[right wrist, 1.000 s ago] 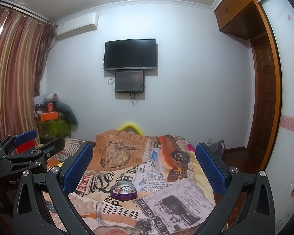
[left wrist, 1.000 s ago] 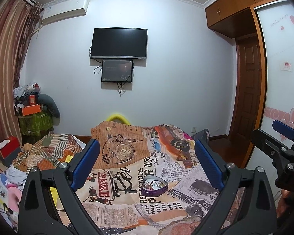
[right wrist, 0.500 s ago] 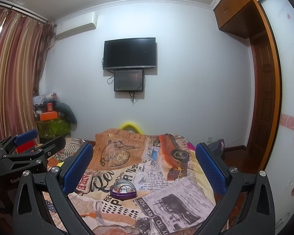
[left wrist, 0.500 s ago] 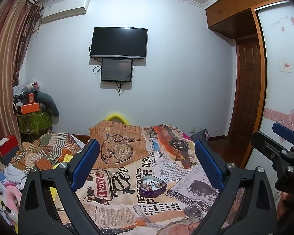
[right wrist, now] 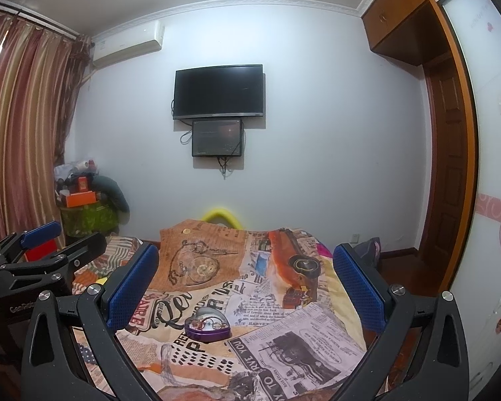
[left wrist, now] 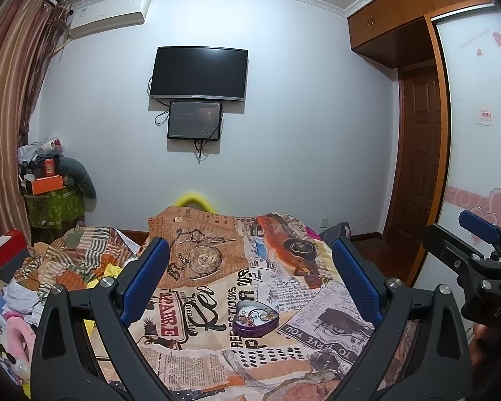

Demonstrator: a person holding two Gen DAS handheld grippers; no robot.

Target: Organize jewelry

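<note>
The left gripper [left wrist: 250,280] is held with its jaws spread wide; nothing is gripped or touched between the blue pads [left wrist: 146,282]. The right gripper [right wrist: 245,285] is likewise spread wide and empty, its pads [right wrist: 359,289] well apart. Both are held above the near end of the bed [left wrist: 277,287], side by side, and each is seen at the edge of the other's view.

The bed is covered by a newspaper-print spread, and most of its surface is left bare. Its far end is met by a white wall [left wrist: 284,140], on which a TV [left wrist: 198,73] is hung. To the right, open floor is seen between the bed and a brown door [left wrist: 419,153]. The left side is crowded by crumpled bedding [left wrist: 70,260] and a pile of boxes and bags [left wrist: 50,193] by the curtain [left wrist: 6,107].

A purple heart-shaped tin [left wrist: 255,318] is set open on the spread, near the bed's middle and in front of both grippers, closer to the right pad in the left wrist view and left of centre in the right wrist view [right wrist: 207,329]. Small jewelry [left wrist: 254,314] is held in it: rings and beads, too small to be told apart.
</note>
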